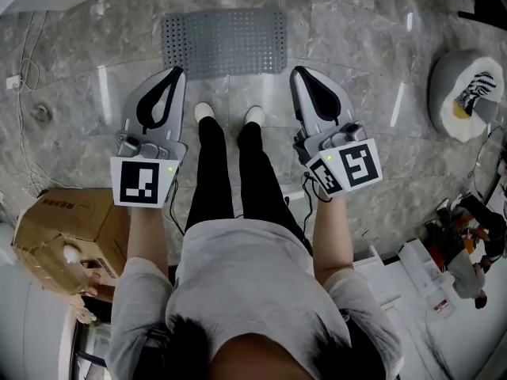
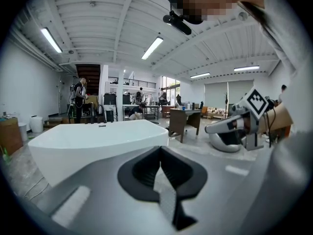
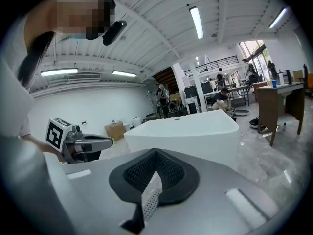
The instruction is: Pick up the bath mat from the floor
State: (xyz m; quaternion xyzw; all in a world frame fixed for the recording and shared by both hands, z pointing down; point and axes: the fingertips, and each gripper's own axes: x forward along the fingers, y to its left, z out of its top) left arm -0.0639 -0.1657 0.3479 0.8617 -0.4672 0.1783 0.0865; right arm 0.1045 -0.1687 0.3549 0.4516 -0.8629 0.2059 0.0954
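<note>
No legible text is showing anywhere; red print on the box (image 1: 59,212) is coming through too small to read.

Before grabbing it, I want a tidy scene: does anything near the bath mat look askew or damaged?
The bath mat lies flat and straight, seemingly intact. Only the cardboard box at lower left sits tilted and looks dented.

We found the bath mat (image 1: 224,42) on the floor (image 1: 356,58), just ahead of the left hand-held gripper (image 1: 177,71) and the right hand-held gripper (image 1: 295,71); a cardboard box (image 1: 63,228) sat behind the left one.
</note>
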